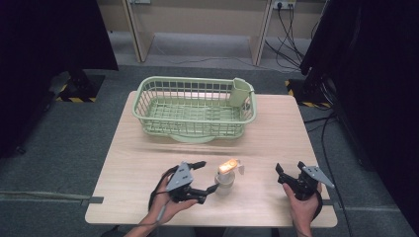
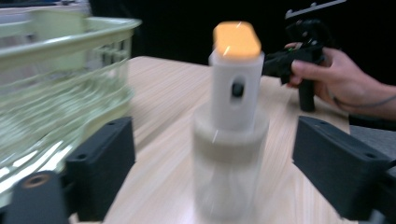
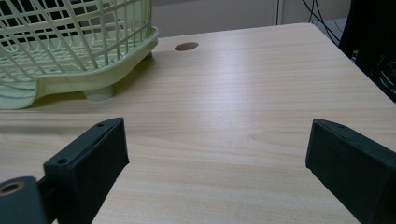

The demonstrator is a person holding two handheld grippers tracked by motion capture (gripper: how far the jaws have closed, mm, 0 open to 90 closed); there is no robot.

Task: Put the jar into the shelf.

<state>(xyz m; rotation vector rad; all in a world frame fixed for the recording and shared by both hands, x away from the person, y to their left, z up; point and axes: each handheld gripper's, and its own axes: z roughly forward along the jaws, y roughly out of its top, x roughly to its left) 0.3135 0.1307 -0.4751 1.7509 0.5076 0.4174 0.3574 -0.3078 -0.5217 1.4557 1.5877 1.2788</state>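
Observation:
A clear bottle with a white lid and an orange flip cap [image 1: 225, 177] stands upright near the table's front edge. My left gripper [image 1: 204, 176] is open, its jaws on either side of the bottle [image 2: 232, 126] without touching it. Off to the right of the bottle, my right gripper [image 1: 281, 175] is open above bare wood [image 3: 219, 130] with nothing between its jaws. A pale green wire basket [image 1: 148, 91] with a small cutlery cup [image 1: 240, 92] at its right corner sits at the back of the table.
The basket's corner and foot [image 3: 100, 91] lie ahead and left of the right gripper, near a round hole in the tabletop [image 3: 186, 46]. Dark screens stand at both sides, and cables [image 1: 291, 44] lie on the floor behind.

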